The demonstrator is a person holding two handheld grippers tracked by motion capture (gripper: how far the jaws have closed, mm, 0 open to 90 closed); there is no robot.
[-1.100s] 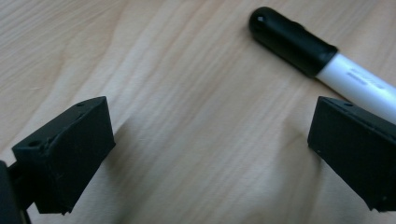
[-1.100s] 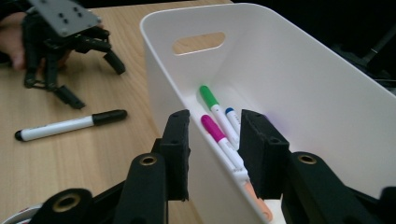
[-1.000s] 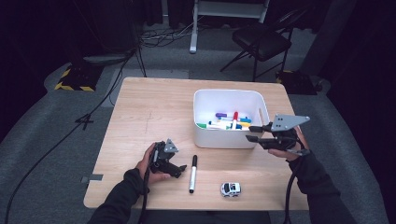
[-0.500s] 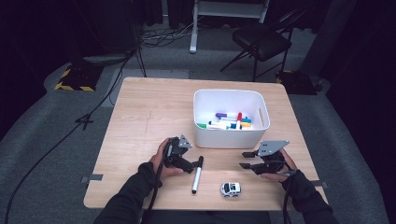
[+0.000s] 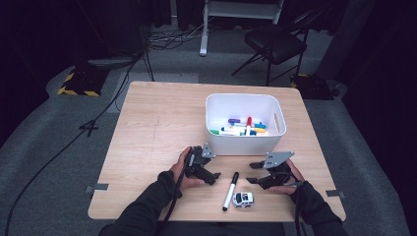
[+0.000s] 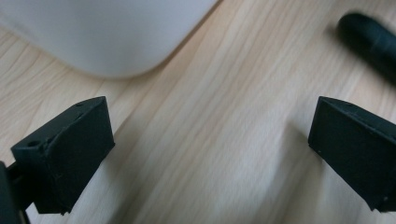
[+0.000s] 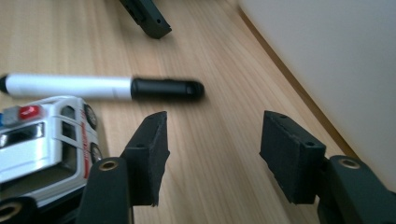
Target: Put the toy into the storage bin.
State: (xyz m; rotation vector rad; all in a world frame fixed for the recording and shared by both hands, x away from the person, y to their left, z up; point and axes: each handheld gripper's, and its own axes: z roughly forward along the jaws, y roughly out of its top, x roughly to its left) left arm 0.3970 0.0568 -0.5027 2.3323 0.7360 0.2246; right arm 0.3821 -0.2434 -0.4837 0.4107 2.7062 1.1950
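marker (image 5: 230, 191), white barrel, black cap

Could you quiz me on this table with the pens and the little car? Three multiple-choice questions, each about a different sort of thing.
1. Where does the toy car stand?
A. in the white bin
B. on the table beside the black-capped marker
C. on the floor

2. What colour is the bin?
A. white
B. red
C. black

3. How do the right gripper's jaws stand?
A. clamped on the car
B. clamped on the marker
C. apart, with nothing between them

Answers: 1 B, the car sits next to the marker on the wood. 2 A, its walls are white. 3 C, bare table shows between them; they have just been opening.
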